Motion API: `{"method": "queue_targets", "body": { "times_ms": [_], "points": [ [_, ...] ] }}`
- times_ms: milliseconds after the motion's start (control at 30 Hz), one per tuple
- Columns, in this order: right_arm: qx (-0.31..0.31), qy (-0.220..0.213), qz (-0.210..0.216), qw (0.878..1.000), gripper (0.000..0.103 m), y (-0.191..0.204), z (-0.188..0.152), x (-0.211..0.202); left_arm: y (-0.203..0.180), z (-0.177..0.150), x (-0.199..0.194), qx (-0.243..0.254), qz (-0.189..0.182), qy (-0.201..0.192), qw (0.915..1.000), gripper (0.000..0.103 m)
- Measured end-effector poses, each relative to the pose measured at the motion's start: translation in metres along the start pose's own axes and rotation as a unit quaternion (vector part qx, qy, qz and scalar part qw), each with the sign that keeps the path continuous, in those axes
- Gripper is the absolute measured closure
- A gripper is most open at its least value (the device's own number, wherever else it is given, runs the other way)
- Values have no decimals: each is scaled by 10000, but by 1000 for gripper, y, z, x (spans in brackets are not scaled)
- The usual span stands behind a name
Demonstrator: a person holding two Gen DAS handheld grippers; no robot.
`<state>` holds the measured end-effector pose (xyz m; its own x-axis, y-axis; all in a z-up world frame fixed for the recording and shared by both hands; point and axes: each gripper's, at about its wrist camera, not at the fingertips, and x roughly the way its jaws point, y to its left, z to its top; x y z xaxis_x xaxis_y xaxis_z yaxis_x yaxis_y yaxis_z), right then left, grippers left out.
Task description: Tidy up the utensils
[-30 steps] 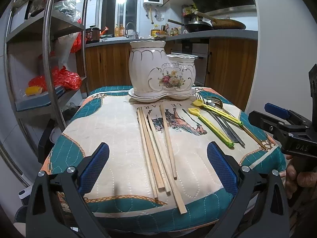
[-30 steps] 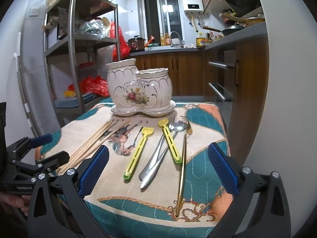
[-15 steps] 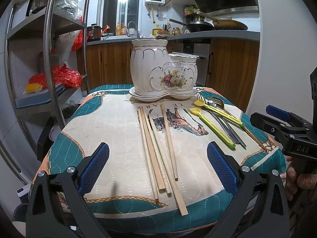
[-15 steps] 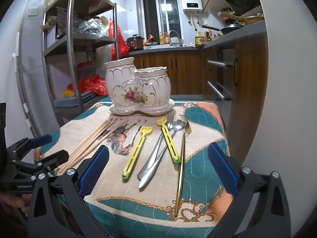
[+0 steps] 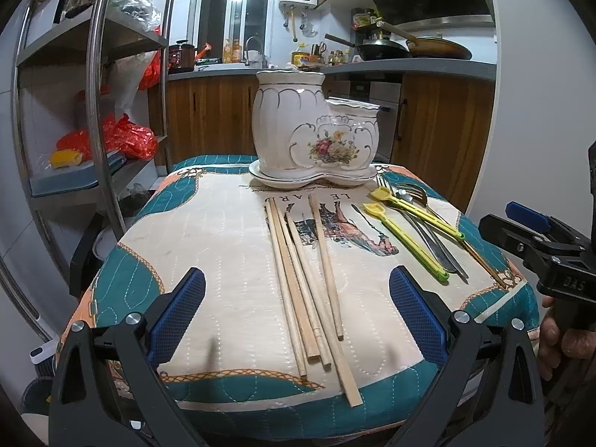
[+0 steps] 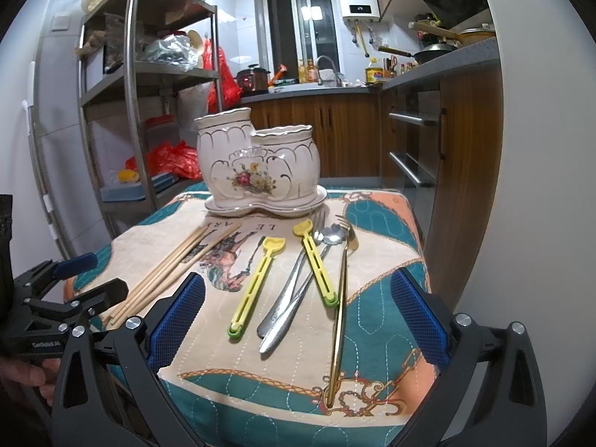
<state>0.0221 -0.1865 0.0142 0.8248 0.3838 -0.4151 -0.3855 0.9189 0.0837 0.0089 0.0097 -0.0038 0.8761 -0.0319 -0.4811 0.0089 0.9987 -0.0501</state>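
The utensils lay loose on a small counter [image 5: 208,231] covered with a quilted teal, cream and orange cloth: a cluster of pale wooden chopsticks [image 5: 309,279] ran lengthwise near the middle, some overlapping, and to their right lay two yellow-green plastic slotted spoons [image 6: 257,283], silver metal cutlery [image 6: 294,298] crossing between them, and a long gold-handled fork [image 6: 341,305] nearest the right edge. At the far end of the cloth stood a white ceramic two-compartment utensil holder [image 5: 313,134] with gold trim and a painted flower bouquet, upright on its matching saucer, its taller compartment on the left. The left tongs [image 5: 298,309] hovered at the near edge with the chopsticks' ends between the widely spread blue pads, gripping nothing. The right tongs [image 6: 298,313] were likewise spread wide and empty, hanging over the handles of the spoons and cutlery. A steel shelf rack [image 6: 134,85] stood left of the counter, wooden kitchen cabinets [image 6: 335,130] behind.
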Motion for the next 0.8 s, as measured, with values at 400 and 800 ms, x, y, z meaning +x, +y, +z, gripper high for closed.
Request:
{"method": "queue_targets", "body": {
  "times_ms": [400,800],
  "points": [
    [24,35,28,10000,4,0,0,1,8,1,2,-138,-11,52,9999,6],
    [68,-8,170,9998,4,4,-1,-3,10,2,4,-137,25,85,9999,6]
  ]
}}
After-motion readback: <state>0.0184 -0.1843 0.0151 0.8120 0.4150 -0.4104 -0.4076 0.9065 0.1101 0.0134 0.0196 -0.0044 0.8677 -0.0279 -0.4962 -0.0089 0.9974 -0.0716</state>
